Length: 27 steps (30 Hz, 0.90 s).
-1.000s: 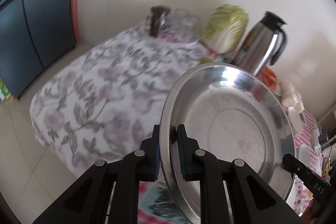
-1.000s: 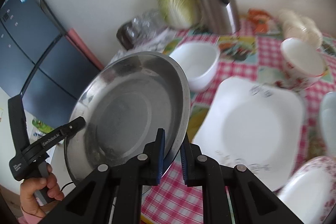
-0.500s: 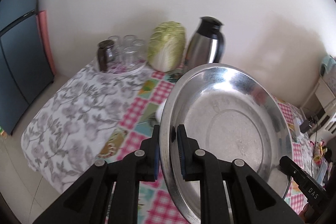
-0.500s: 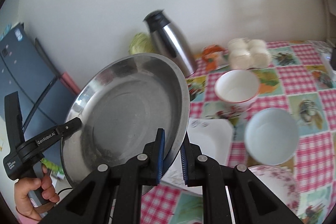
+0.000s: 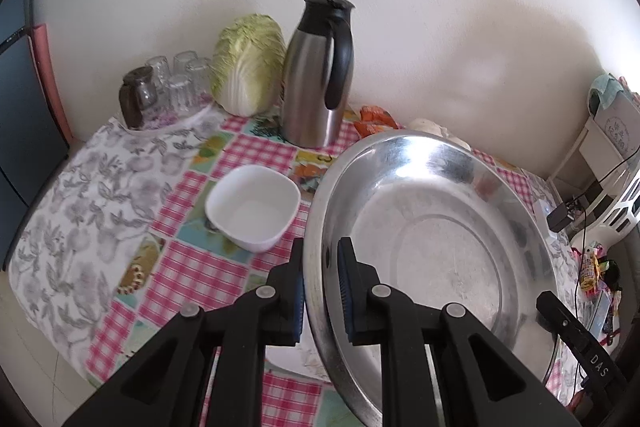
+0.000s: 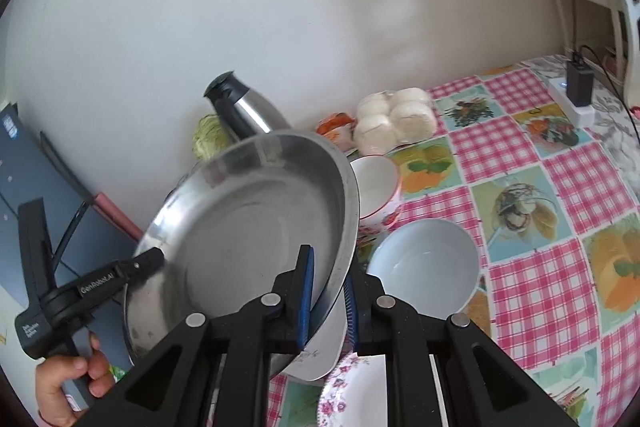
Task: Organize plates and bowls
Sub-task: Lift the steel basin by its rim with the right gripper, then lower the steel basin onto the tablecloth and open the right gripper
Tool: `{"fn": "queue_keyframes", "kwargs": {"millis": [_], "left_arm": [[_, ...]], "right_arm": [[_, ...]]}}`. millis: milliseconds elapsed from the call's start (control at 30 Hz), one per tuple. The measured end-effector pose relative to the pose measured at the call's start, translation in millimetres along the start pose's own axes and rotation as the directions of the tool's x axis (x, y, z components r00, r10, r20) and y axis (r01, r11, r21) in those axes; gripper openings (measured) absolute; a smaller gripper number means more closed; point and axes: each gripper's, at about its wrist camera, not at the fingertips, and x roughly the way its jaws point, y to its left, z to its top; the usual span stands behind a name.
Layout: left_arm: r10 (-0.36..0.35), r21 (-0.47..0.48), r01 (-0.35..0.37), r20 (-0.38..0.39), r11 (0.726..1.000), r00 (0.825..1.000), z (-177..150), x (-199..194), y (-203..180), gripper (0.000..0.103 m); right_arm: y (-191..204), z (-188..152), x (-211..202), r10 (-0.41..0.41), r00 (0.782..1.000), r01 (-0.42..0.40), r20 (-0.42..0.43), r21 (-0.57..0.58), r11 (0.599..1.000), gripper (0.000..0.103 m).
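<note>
- Two grippers clamped on one steel plate (image 5: 432, 247): left gripper (image 5: 320, 291) nearly closed on its left rim, right gripper (image 6: 326, 291) nearly closed on the opposite rim.
- Held in the air above the checked tablecloth (image 6: 532, 155), tilted steeply, hollow side facing both cameras.
- Below, in the left wrist view: square white bowl (image 5: 253, 206) on the cloth, just left of the plate's rim.
- Behind that: steel thermos jug (image 5: 316, 75), cabbage (image 5: 248, 63), glasses (image 5: 176, 83) against the wall.
- In the right wrist view: pale round bowl (image 6: 424, 263), floral-rimmed bowl (image 6: 380, 187), flowered plate (image 6: 352, 391), white square plate (image 6: 324, 359) partly hidden under the steel one.
- Farther back: bagged buns (image 6: 396, 119).
- Bottom left: hand (image 6: 68, 387) gripping the left tool's handle.
</note>
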Motion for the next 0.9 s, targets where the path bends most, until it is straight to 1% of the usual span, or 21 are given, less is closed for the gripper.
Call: {"fn": "queue_keyframes", "kwargs": {"millis": [133,233,467,700,833,900], "left_arm": [[-0.001,-0.006,0.001,-0.019,1.0,1.0,-3.8,14.5,-1.7,0.016],[0.001,-0.029,-0.002,-0.043,1.0,0.999,-7.6,25.0,4.9,0.016],[0.011,-0.071,-0.018,-0.101,0.997,0.995,-16.9,51.2,22.6,0.016],[0.038,-0.084,-0.053,-0.167,0.995,0.985,-23.1,69.5,40.2,0.016],[0.036,-0.135,-0.067,-0.22,0.989,0.975,-29.7,84.7,57.5,0.016],[0.036,-0.148,-0.072,-0.233,0.986,0.972,-32.1,88.6,62.5,0.016]], "right_arm": [[-6.1,-0.9,6.0,-0.055,0.998,0.054,-0.016,-0.011,0.998,0.015],[-10.1,-3.7,15.8,-0.055,0.997,0.055,-0.047,0.0,0.999,0.015],[-7.2,-10.1,39.5,-0.078,0.991,0.074,-0.108,-0.032,0.997,0.015],[-2.3,-19.8,63.5,-0.092,0.981,0.084,-0.168,-0.051,0.995,0.016],[5.4,-24.4,71.5,-0.094,0.977,0.08,-0.192,-0.077,0.994,0.016],[9.6,-26.1,74.4,-0.096,0.975,0.08,-0.201,-0.089,0.993,0.017]]}}
